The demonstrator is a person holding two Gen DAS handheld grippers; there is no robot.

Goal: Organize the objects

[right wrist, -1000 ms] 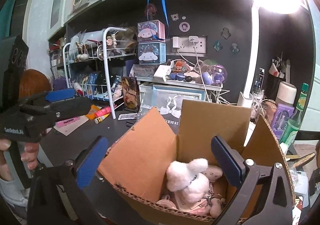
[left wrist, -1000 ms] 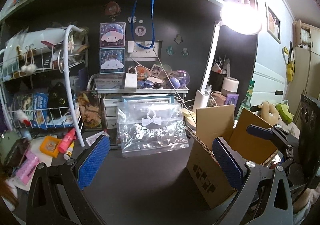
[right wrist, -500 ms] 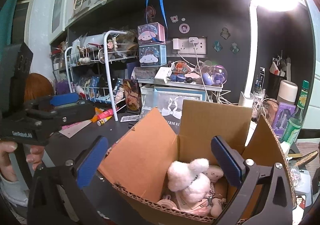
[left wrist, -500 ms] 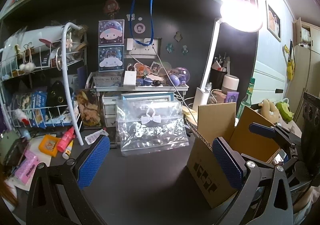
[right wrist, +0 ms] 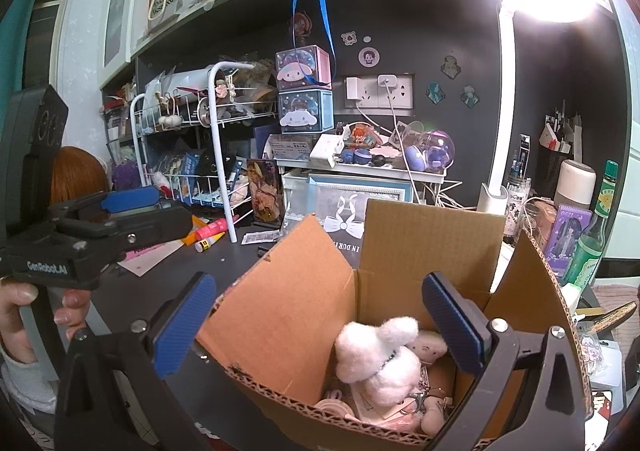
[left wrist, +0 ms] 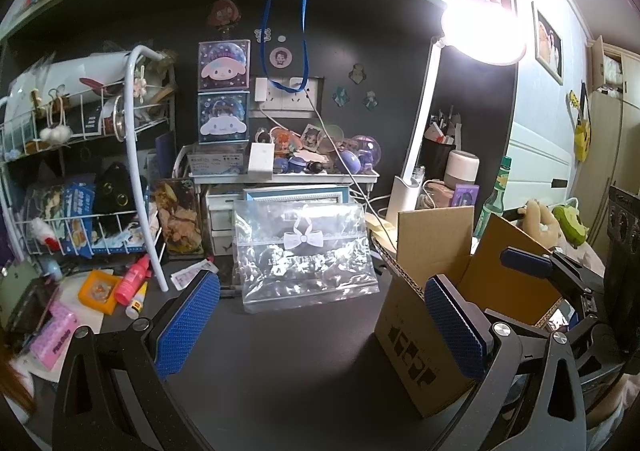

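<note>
Hovering over the dark desk [left wrist: 288, 363]. Cardboard box [right wrist: 304, 335] sitting open toward the desk's right edge, white plush toy [right wrist: 376, 359] lying inside. Clear bag [left wrist: 306, 255] leaning at the desk's back. Left gripper [left wrist: 320, 327] gaping wide, empty; right gripper [right wrist: 320, 327] likewise, poised over the box. Advisable: approaching the bag low, pinching its top edge.

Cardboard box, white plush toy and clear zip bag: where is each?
cardboard box [right wrist: 432, 235], right wrist view, back flap.
white plush toy [right wrist: 376, 359], right wrist view, body.
clear zip bag [left wrist: 304, 259], left wrist view, front.
</note>
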